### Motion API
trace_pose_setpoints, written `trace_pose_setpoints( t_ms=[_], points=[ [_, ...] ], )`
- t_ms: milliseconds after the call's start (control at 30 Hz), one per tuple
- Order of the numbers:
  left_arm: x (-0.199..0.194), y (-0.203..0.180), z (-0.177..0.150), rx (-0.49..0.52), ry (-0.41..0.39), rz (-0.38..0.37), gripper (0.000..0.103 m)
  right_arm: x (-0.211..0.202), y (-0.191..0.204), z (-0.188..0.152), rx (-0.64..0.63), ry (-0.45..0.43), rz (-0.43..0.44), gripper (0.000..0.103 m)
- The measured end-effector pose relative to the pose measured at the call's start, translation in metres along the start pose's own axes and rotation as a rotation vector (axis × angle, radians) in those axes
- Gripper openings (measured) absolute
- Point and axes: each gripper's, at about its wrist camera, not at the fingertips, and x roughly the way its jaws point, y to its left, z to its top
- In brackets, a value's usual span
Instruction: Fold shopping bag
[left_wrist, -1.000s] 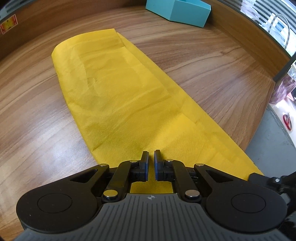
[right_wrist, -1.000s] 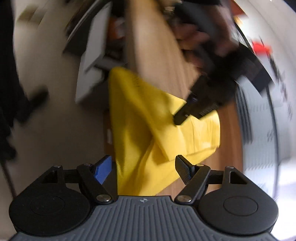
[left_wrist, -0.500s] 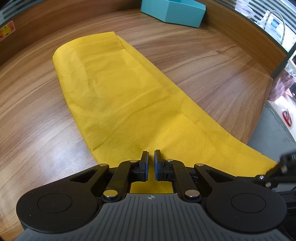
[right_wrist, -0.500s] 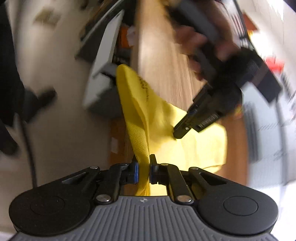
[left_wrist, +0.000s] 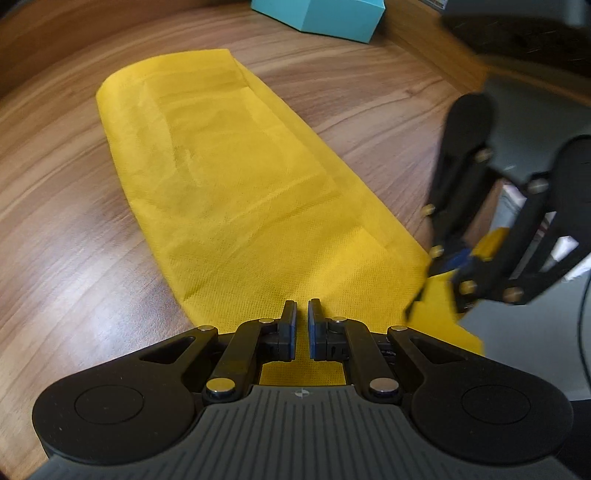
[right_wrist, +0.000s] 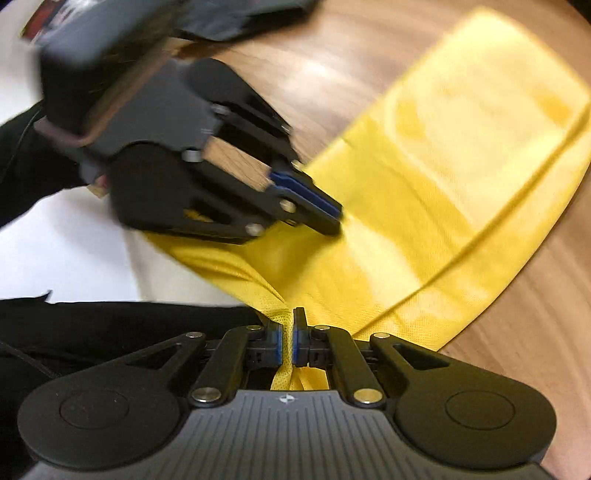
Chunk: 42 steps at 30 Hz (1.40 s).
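1. The yellow shopping bag (left_wrist: 236, 192) lies flat on the wooden table (left_wrist: 74, 229) as one long, narrow strip of non-woven cloth. Its far end is rounded over in a fold; its near end reaches the table edge, where both claws meet it.
2. Faint creases mark a rectangle in the cloth of the far half, and a long ridge runs down the strip's right side in the right wrist view.
3. The right claw (right_wrist: 287, 334) has its jaws pinched tight on a bunched near corner of the bag (right_wrist: 461, 155). The cloth gathers into pleats between the blue pads and comes out below them. These jaws have just been closing, with the cloth between them.
4. In the left wrist view that same claw (left_wrist: 452, 264) shows at the right, blurred, with the yellow corner lifted off the table.
5. The left claw (left_wrist: 302, 314) is nearly closed, only a thin slit between its blue pads, its tips pointed down at the near end of the strip. Whether it grips any cloth I cannot tell.
6. From the right wrist camera the left claw (right_wrist: 325, 218) has its closed tips on the bag's surface.
7. A teal box (left_wrist: 321, 14) sits well apart, at the table's far side.
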Motion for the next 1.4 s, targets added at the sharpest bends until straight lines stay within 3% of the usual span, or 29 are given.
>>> trace_pose_setpoints(
  t_ms=[133, 300, 333, 400, 533, 600, 667, 800, 867, 900, 967, 1033, 1167, 1300, 1400],
  points=[
    [-0.007, 0.006, 0.001, 0.017, -0.001, -0.027, 0.008, 0.013, -0.013, 0.011, 0.078, 0.07, 0.059, 0.007],
    [-0.06, 0.007, -0.005, 0.061, -0.131, -0.055, 0.009, 0.016, -0.023, 0.015, 0.149, 0.116, 0.097, 0.007],
    [-0.072, 0.002, -0.009, 0.093, -0.146, -0.039, 0.01, 0.017, -0.027, 0.016, 0.17, 0.125, 0.109, 0.006],
    [-0.097, -0.009, -0.017, 0.162, -0.175, -0.004, 0.022, 0.018, -0.03, 0.017, 0.19, 0.134, 0.123, 0.005],
    [-0.109, -0.043, -0.034, 0.286, -0.163, 0.04, 0.034, 0.017, -0.033, 0.016, 0.206, 0.145, 0.147, 0.005],
    [-0.098, -0.053, -0.036, 0.314, -0.139, 0.097, 0.045, 0.014, -0.035, 0.017, 0.2, 0.147, 0.155, 0.005],
    [-0.071, -0.066, -0.039, 0.342, -0.067, 0.19, 0.045, 0.019, -0.039, 0.017, 0.18, 0.145, 0.161, 0.005],
    [-0.053, -0.066, -0.037, 0.251, -0.037, 0.25, 0.045, 0.028, -0.049, 0.03, 0.129, 0.135, 0.165, 0.005],
    [-0.042, -0.048, -0.033, 0.092, 0.001, 0.262, 0.045, 0.03, -0.053, 0.034, 0.102, 0.13, 0.163, 0.005],
    [-0.04, -0.047, -0.033, 0.073, 0.005, 0.263, 0.045, 0.029, -0.052, 0.034, 0.083, 0.125, 0.158, 0.005],
    [-0.03, -0.031, -0.034, -0.097, 0.009, 0.31, 0.044, 0.026, -0.049, 0.033, 0.049, 0.114, 0.146, 0.006],
    [-0.024, -0.024, -0.034, -0.181, 0.021, 0.314, 0.043, 0.022, -0.045, 0.029, 0.019, 0.083, 0.127, 0.007],
    [-0.018, -0.027, -0.032, -0.231, 0.03, 0.372, 0.045, 0.016, -0.038, 0.021, -0.022, 0.035, 0.097, 0.009],
    [-0.017, -0.027, -0.031, -0.272, 0.031, 0.393, 0.046, -0.007, -0.028, 0.007, -0.054, -0.086, -0.02, 0.027],
    [-0.018, -0.026, -0.034, -0.302, 0.019, 0.408, 0.052, -0.05, -0.015, -0.028, -0.017, -0.354, -0.12, 0.026]
  ],
)
